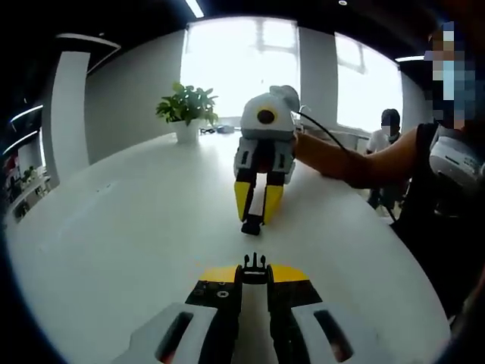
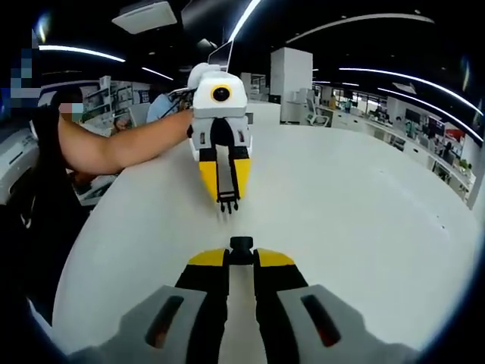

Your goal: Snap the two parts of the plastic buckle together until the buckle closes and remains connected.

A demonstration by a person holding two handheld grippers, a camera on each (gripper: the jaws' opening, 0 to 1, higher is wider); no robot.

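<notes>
Left gripper: yellow-tipped black jaws rising from the bottom centre of the left gripper view; drawn nearly together, pinching the small black pronged plastic buckle half at the tips. Also seen at upper centre of the right gripper view, facing the camera.
Right gripper: yellow-tipped black jaws at the bottom centre of the right gripper view; closed tight on the small black socket-shaped plastic buckle half. Also seen at centre of the left gripper view, pointing down toward the camera.
Pronged half, location: at the left jaw tips, lower centre of the left gripper view; prongs point outward toward the other half.
Socket half, location: at the right jaw tips, lower centre of the right gripper view; apart from the pronged half, roughly facing it.
Surface: broad white round table, under both grippers.
Background: green potted plant in a white pot, upper left of the left gripper view.
Handling, judged: light, stiff, smooth plastic; likely to twist or slip in a tip pinch; side prongs springy and probably the weakest part.
Hold, judged: on the flat rear body of each half, mating ends left free.
Task stage, judged: halves held and roughly aligned, not yet joined.
</notes>
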